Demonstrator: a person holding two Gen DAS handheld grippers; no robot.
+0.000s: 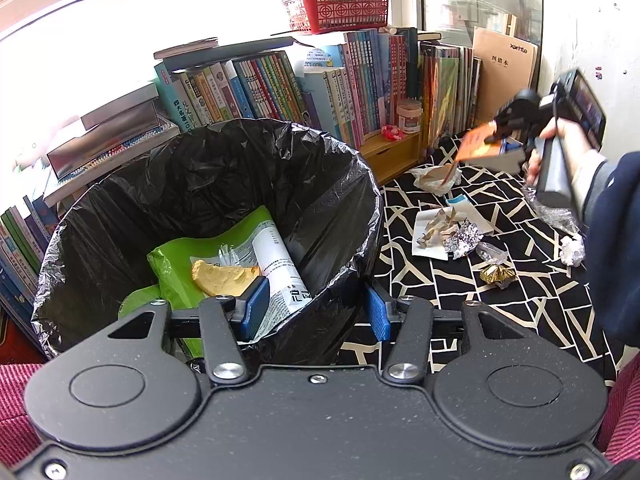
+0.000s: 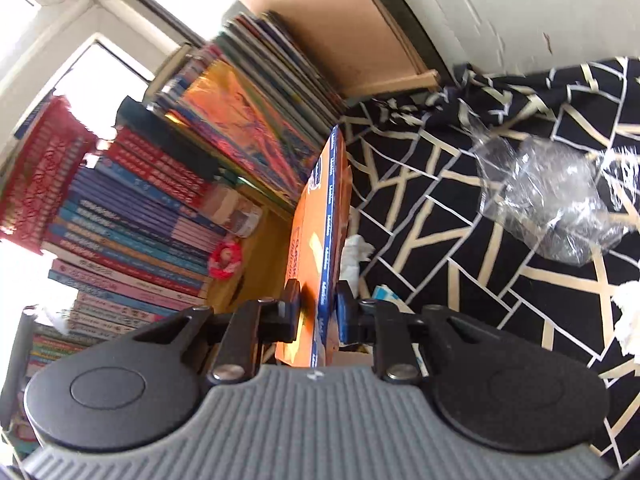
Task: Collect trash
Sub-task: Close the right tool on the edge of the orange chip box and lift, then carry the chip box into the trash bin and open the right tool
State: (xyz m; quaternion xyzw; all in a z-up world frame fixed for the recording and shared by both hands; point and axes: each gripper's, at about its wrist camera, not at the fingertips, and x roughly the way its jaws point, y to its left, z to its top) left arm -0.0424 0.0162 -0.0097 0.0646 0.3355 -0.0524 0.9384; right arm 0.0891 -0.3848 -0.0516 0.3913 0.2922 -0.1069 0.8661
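A bin lined with a black bag (image 1: 224,168) fills the left wrist view. My left gripper (image 1: 316,304) is shut on its near rim, one blue pad inside and one outside. Inside lie a green packet (image 1: 180,264), a yellowish scrap (image 1: 224,276) and a white printed wrapper (image 1: 280,264). My right gripper (image 2: 318,304) is shut on a flat orange carton with a blue edge (image 2: 320,220). In the left wrist view a hand holds that gripper (image 1: 498,126) and carton (image 1: 476,144) in the air above the table's far right.
On the black cloth with cream lines (image 1: 520,320) lie a foil ball (image 1: 466,238), white paper with scraps (image 1: 430,240), a gold wrapper (image 1: 496,274), a crumpled tissue (image 1: 572,250), a paper bag (image 1: 436,178) and clear plastic (image 2: 548,204). Books (image 1: 280,80) line the back.
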